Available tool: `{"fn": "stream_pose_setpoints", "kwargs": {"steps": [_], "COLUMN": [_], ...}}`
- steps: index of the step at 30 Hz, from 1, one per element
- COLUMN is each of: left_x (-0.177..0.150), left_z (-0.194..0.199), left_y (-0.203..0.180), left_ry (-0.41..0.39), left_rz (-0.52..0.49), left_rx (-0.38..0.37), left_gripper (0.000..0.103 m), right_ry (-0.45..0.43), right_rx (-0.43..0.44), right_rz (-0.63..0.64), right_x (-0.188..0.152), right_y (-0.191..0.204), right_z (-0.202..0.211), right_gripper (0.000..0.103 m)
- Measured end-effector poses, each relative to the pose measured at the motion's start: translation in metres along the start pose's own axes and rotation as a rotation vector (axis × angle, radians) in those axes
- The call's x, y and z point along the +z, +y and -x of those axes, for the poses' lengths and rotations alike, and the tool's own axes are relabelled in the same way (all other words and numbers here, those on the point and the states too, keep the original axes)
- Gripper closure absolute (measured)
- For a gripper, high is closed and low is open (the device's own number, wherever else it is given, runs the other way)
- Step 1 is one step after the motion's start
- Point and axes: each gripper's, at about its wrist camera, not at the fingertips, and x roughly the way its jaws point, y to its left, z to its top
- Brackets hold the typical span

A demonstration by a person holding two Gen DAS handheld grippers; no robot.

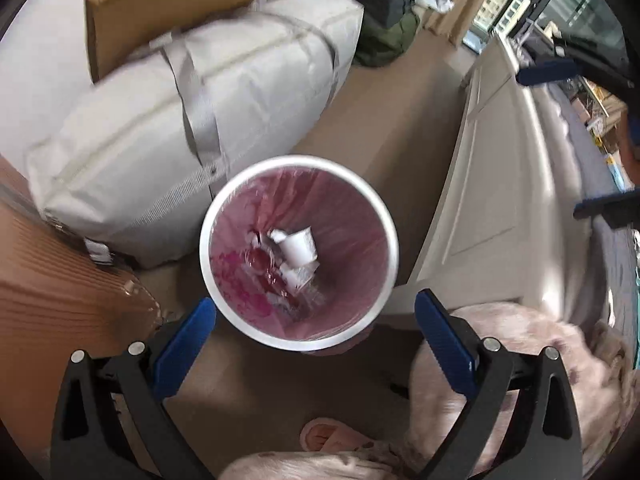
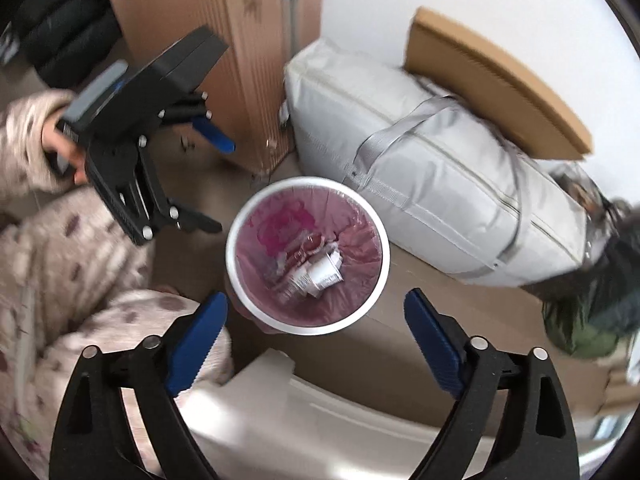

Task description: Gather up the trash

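Both grippers share one build: black plastic arms with triangular cut-outs, silver round screw heads at the joints, and blue ribbed pads. The left gripper [image 1: 315,322] and right gripper [image 2: 316,320] look alike. At nine o'clock, a bare-skinned hand [image 2: 64,152] shows, with a fuzzy pale-pink sleeve [image 2: 24,140] dotted with brown spots.

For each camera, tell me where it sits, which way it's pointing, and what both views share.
Left wrist: on the left gripper, looking down into the white round bin with a pink liner; open blue-padded fingers, a pink slipper and pyjama leg show.
Right wrist: on the right gripper, looking down at the bin; open fingers, pyjamas and the hand-held left gripper show.
Shared: bin, crumpled white trash, grey fabric storage bag.
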Motion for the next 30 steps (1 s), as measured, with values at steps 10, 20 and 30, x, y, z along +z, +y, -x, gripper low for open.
{"fn": "stream_pose_setpoints", "kwargs": {"steps": [10, 20, 30], "left_x": [-0.018, -0.048, -0.055], "left_z": [0.095, 0.128, 0.138], "left_y": [-0.040, -0.066, -0.078], "left_ry": [-0.126, -0.071, -0.080], "left_rz": [0.236, 0.208, 0.189], "left_rx": [0.094, 0.235, 0.236], "left_gripper": [0.005, 0.005, 0.005], "right_ry": [-0.143, -0.131, -0.151], "right_rx": [-0.071, -0.164, -0.211], "right_rz": [-0.356, -0.524, -0.583], "right_x": [-0.044, -0.062, -0.074], "right_y": [0.020, 0.050, 0.060], "right_z": [0.074, 0.091, 0.098], "right_gripper": [0.007, 0.007, 0.007]}}
